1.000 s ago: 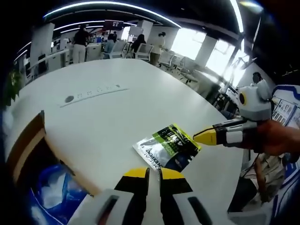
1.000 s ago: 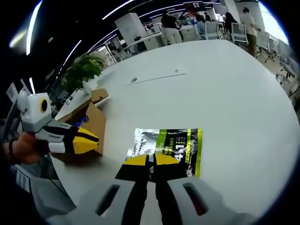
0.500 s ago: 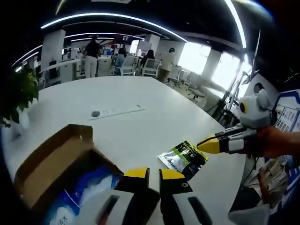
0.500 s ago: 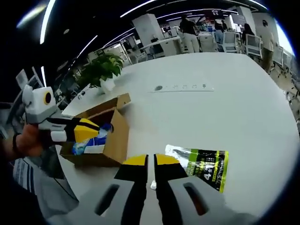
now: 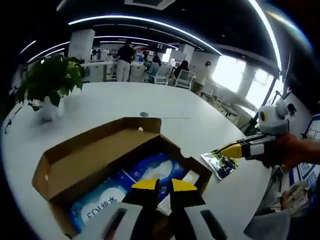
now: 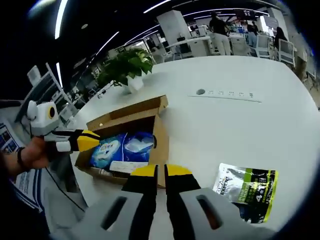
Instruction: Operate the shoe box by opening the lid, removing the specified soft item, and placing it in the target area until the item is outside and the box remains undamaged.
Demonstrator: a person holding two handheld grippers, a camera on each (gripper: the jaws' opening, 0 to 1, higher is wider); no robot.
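An open cardboard shoe box (image 5: 75, 165) lies on the white table, its lid flap folded back. A soft blue and white pack (image 5: 127, 180) rests inside it. My left gripper (image 5: 159, 182) hovers shut just above the box's near rim, with nothing held. The right gripper (image 5: 220, 150) comes in from the right, its yellow tips together over a green and silver pouch (image 5: 220, 164) lying flat on the table. In the right gripper view the box (image 6: 159, 131) and pack (image 6: 122, 147) are ahead and left, the pouch (image 6: 247, 190) is at lower right, and my right gripper (image 6: 160, 170) is shut and empty. The left gripper (image 6: 95, 141) is beside the box.
A potted plant (image 5: 50, 80) stands at the table's far left edge, and a flush socket strip (image 6: 227, 93) is set into the table (image 6: 240, 130) beyond the box. People, desks and chairs are in the background. A person's hand (image 5: 295, 152) holds the right gripper.
Both views have swung towards the box, which now shows whole with the pack inside. The right gripper has drawn back from the pouch, which still lies on the table.
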